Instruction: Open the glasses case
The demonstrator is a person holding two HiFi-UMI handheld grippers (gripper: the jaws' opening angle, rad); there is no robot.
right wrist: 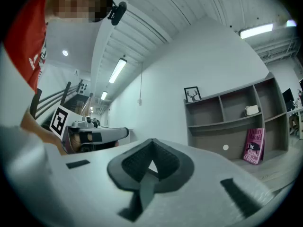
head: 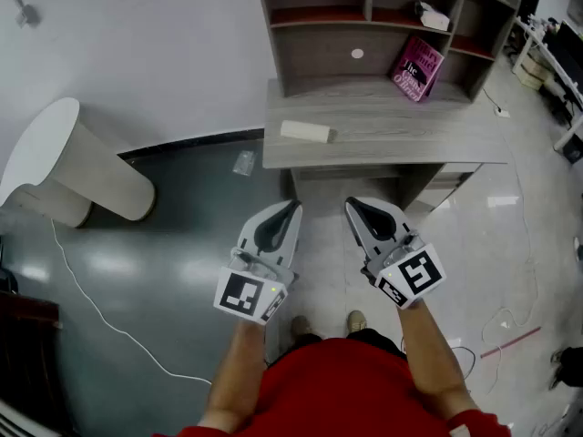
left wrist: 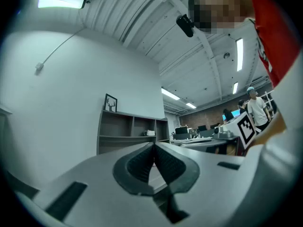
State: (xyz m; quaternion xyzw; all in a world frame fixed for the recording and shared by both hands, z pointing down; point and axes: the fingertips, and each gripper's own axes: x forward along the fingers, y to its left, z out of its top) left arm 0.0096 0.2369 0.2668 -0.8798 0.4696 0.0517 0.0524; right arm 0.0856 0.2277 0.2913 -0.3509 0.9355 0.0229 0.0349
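A pale oblong glasses case point(head: 305, 131) lies shut on the left part of the grey desk point(head: 392, 142), seen only in the head view. Both grippers hang side by side in front of the desk, short of its edge and away from the case. My left gripper point(head: 293, 206) is shut with nothing between its jaws, and its dark pads point(left wrist: 142, 162) meet at the tip. The right gripper point(head: 351, 205) is shut and empty too, its pads point(right wrist: 137, 162) closed together. Each points roughly level toward the desk.
A grey shelf unit point(head: 383, 25) stands on the desk, with a pink book point(head: 417, 67) leaning in it and a small white object point(head: 433, 15) above. A white round-topped stand point(head: 64, 167) stands at the left. A white cable point(head: 100, 312) trails over the floor.
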